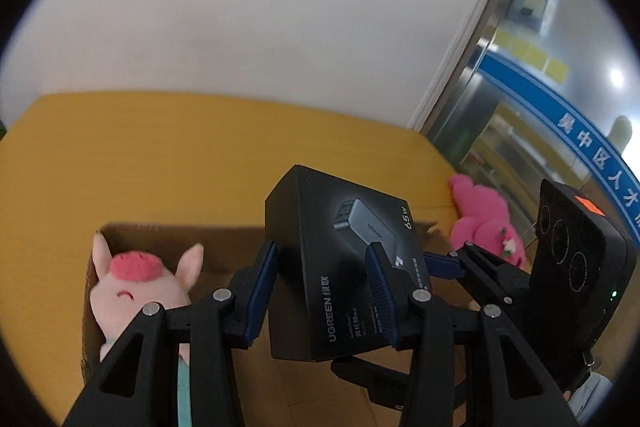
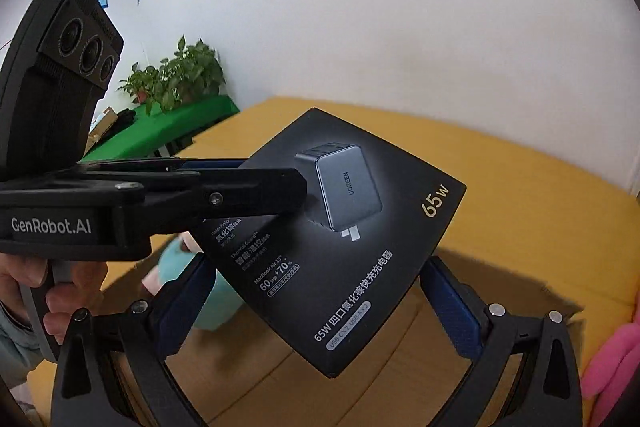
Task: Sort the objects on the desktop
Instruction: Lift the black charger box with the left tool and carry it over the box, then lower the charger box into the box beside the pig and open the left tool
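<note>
Left gripper (image 1: 322, 287) clamps the black charger box (image 1: 344, 267) tilted above the open cardboard box (image 1: 180, 239), likely for dropping beside the pig plush (image 1: 132, 287); right gripper (image 2: 316, 307) wide, unloaded; pink plush (image 1: 484, 223) beyond on the yellow table (image 1: 160, 155).

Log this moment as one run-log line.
left gripper: shut on charger box | right gripper: open, fingers flanking box | box: above cardboard box
</note>
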Demonstrator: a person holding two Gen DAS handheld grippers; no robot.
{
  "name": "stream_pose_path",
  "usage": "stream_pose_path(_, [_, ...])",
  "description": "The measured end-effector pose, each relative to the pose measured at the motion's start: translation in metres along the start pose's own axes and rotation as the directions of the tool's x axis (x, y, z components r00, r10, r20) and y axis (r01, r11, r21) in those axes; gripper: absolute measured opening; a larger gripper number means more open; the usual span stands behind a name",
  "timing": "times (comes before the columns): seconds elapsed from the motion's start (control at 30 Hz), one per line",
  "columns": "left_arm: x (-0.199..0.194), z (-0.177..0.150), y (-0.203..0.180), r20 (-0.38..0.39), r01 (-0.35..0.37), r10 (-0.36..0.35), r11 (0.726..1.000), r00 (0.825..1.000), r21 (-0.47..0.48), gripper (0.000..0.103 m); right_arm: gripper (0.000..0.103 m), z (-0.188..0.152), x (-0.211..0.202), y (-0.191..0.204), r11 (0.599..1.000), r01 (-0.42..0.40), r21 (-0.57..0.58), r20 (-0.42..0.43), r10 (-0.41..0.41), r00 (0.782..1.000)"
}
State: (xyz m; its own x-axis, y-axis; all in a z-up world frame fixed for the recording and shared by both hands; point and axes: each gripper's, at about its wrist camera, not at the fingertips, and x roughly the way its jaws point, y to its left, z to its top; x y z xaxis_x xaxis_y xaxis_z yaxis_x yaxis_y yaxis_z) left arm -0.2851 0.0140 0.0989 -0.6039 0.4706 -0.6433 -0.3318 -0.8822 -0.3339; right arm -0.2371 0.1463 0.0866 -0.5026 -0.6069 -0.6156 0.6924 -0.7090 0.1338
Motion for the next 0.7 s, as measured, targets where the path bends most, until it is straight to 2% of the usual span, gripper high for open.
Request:
stream_pose_path(0.07, [0.024, -0.012, 0.006, -0.083, -0.051, 0.049, 0.998, 0.995, -0.022, 0.044, 0.103, -0.016, 0.028, -0.006, 0.999, -0.019, 0.026, -0.081, 0.021, 0.996])
stream_pose_path(0.2, [0.06, -0.025, 0.019, -0.227, -0.132, 0.115, 0.989, 0.967, -0.063, 0.044, 0.103, -0.032, 0.069, -0.013, 0.997, -0.025, 0.067, -0.21, 0.038, 0.977])
stream_pose_path(0.3, [0.078, -0.033, 0.014, -0.29, -0.19, 0.187, 0.982, 0.939, 0.018, 0.039, 0.102, -0.031, 0.08, -0.018, 0.996, 0.008, 0.084, -0.249, 0.014, 0.968])
stream_pose_path(0.33, [0.082, -0.036, 0.01, -0.302, -0.185, 0.188, 0.982, 0.935, 0.039, 0.036, 0.102, -0.03, 0.081, -0.024, 0.995, 0.035, 0.09, -0.249, -0.011, 0.968])
stream_pose_path(0.43, [0.085, -0.038, 0.016, -0.307, -0.201, 0.199, 0.979, 0.931, 0.028, 0.034, 0.102, -0.032, 0.08, -0.029, 0.989, 0.101, 0.108, -0.271, -0.068, 0.96])
stream_pose_path(0.53, [0.068, -0.039, 0.015, -0.277, -0.225, 0.232, 0.973, 0.932, 0.057, 0.034, 0.102, -0.032, 0.065, -0.025, 0.988, 0.092, 0.123, -0.278, -0.054, 0.959])
stream_pose_path(0.6, [0.042, -0.036, 0.013, -0.219, -0.235, 0.245, 0.97, 0.945, 0.071, 0.035, 0.102, -0.033, 0.049, -0.019, 0.99, 0.104, 0.095, -0.271, -0.075, 0.96])
stream_pose_path(0.7, [-0.01, -0.033, 0.01, -0.102, -0.244, 0.25, 0.968, 0.963, 0.065, 0.043, 0.102, -0.047, 0.004, -0.009, 0.987, 0.142, 0.07, -0.244, -0.121, 0.962])
